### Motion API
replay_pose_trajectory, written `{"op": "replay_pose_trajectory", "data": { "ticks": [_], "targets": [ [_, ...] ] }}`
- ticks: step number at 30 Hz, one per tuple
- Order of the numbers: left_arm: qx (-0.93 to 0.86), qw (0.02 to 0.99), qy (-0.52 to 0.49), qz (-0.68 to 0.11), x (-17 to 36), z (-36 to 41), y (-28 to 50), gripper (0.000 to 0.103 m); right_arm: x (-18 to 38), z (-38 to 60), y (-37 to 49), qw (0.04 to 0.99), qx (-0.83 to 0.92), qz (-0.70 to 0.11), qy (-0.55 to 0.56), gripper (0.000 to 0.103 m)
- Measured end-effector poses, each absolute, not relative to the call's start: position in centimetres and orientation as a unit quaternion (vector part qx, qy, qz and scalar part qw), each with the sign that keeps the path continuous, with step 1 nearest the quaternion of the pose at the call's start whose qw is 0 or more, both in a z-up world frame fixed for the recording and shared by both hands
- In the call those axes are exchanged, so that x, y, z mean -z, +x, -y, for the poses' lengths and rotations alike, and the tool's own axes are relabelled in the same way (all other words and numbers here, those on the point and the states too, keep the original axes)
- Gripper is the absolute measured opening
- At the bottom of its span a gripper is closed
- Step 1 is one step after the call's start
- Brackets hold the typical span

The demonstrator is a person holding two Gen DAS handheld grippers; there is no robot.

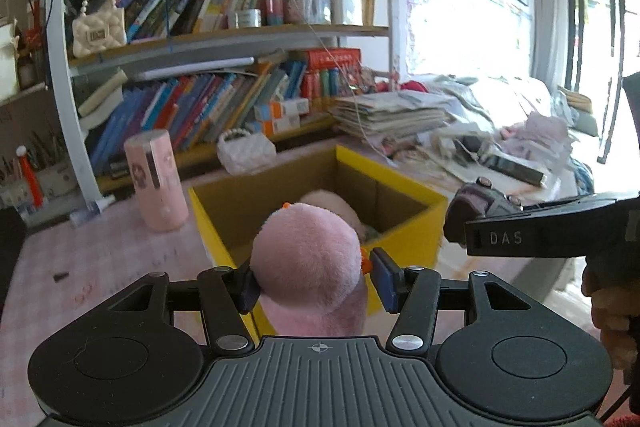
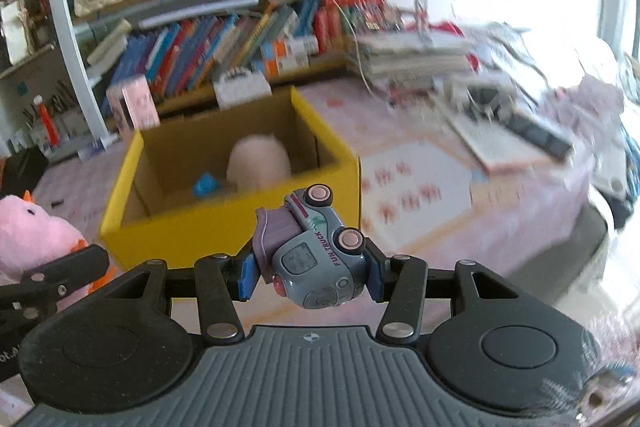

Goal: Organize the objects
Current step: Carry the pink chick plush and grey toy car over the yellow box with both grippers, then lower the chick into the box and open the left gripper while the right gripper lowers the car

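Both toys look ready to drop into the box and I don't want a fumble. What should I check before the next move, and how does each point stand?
1. Left hand-held gripper clamped on the pink plush toy: ok.
2. Right hand-held gripper clamped on the toy truck: ok.
3. Yellow box open on top: ok.
4. Free room inside beside the plush and blue item already there: ok.
5. Either toy already above the opening: not ok, both short of the near wall.
6. Grippers clear of each other: cannot tell.
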State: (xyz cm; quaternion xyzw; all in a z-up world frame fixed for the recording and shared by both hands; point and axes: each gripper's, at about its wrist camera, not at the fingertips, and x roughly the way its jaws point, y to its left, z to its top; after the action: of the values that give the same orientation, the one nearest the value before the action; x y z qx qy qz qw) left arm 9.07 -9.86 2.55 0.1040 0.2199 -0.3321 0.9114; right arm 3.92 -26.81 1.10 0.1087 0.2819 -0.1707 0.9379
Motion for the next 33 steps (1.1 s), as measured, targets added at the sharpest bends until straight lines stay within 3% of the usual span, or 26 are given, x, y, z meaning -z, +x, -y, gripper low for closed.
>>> {"op": "replay_pose_trajectory", "data": {
  "ticks": [12,33],
  "targets": [
    [0.275,0.925,0.102,-0.241,-1.5,15.2,13.9,0.054,-1.9,31.3,11.6,0.955,0.090,-0.275,0.063,0.048],
    [0.199,0.923,0.113,-0.308,1.8,17.3,18.0,0.055,2.8,32.1,18.3,0.936,-0.018,-0.351,0.011,0.048]
  ]
}}
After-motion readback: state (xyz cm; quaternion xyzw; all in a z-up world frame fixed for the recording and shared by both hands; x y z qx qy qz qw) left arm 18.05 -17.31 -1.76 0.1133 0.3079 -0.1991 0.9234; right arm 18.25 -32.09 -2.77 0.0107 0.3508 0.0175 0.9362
